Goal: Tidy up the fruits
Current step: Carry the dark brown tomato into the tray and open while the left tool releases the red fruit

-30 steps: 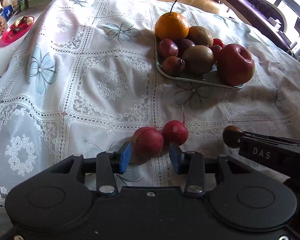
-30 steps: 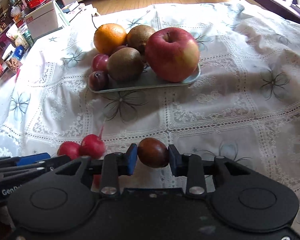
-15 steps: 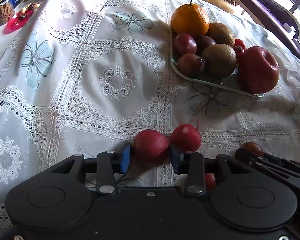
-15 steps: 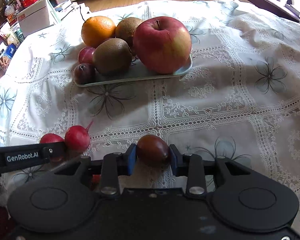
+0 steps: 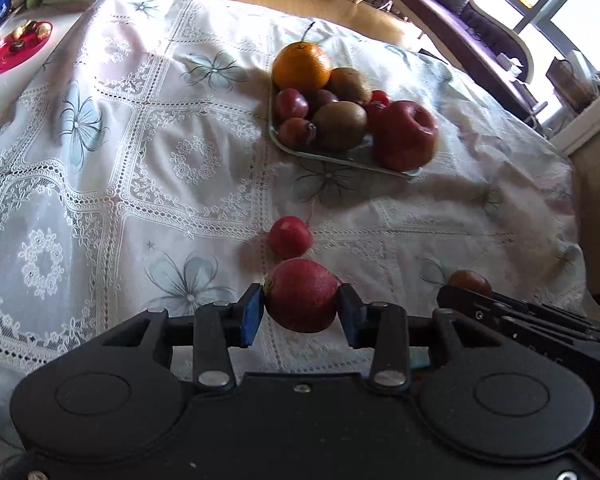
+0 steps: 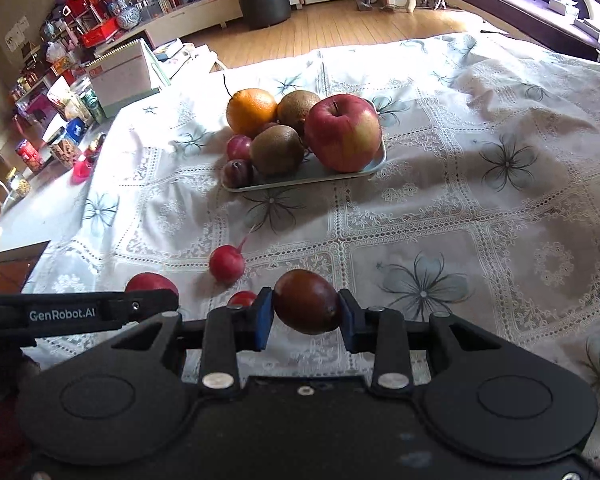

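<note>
The left gripper (image 5: 302, 314) has its two blue-padded fingers (image 5: 249, 314) pressed against either side of a red fruit (image 5: 301, 295), which it carries clear of the lace tablecloth (image 5: 140, 168), apparently a little above it. The right gripper (image 6: 306, 316) clamps a dark brown fruit (image 6: 306, 301) the same way, level and pointing forward over the tablecloth. The two grippers sit side by side, the left one's finger reaching just beside the right gripper's near edge.

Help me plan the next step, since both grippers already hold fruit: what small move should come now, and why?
Probably carry the right gripper with its dark plum forward to the tray. Both jaws are shut on fruit, the left gripper on a red fruit, and the tray lies ahead.
</note>
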`<act>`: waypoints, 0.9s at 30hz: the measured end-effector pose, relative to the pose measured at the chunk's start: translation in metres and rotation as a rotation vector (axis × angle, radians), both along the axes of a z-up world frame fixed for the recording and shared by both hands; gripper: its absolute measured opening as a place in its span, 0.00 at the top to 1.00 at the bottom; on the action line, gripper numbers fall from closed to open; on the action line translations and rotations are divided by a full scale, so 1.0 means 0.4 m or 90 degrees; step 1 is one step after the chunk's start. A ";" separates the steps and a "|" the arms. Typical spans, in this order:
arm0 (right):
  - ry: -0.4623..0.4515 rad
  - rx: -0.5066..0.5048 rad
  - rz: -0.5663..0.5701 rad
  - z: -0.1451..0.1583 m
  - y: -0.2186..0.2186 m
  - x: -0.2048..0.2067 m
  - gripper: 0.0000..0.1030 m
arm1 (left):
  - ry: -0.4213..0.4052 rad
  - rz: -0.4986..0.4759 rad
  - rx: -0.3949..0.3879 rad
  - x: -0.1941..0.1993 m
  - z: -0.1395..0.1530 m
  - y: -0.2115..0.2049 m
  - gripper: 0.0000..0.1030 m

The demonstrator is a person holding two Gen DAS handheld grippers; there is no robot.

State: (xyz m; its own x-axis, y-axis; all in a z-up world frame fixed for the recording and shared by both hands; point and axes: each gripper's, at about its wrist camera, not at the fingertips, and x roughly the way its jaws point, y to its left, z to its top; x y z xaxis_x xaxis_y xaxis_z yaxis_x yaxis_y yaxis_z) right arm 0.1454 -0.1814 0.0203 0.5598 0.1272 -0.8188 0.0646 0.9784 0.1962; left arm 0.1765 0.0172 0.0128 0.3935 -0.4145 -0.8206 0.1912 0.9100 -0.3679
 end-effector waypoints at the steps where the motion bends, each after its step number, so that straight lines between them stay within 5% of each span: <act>1: -0.005 0.006 0.002 0.010 -0.005 -0.025 0.66 | -0.008 -0.015 0.000 -0.029 0.010 0.002 0.53; 10: -0.019 0.056 -0.004 0.027 -0.043 -0.258 0.66 | -0.085 -0.112 0.038 -0.298 0.033 -0.017 0.53; 16: -0.005 0.027 -0.011 -0.006 -0.040 -0.337 0.66 | -0.137 -0.181 0.119 -0.449 0.009 -0.088 0.53; 27: 0.032 0.030 -0.005 -0.045 -0.031 -0.348 0.66 | -0.093 -0.201 0.162 -0.518 -0.069 -0.136 0.53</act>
State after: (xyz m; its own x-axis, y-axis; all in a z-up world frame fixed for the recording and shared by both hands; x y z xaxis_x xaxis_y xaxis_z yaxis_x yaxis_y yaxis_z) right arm 0.0062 -0.1936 0.0022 0.5196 0.1618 -0.8390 0.0836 0.9676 0.2384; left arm -0.0307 -0.0372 -0.0148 0.3999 -0.3251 -0.8569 0.5086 0.8566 -0.0876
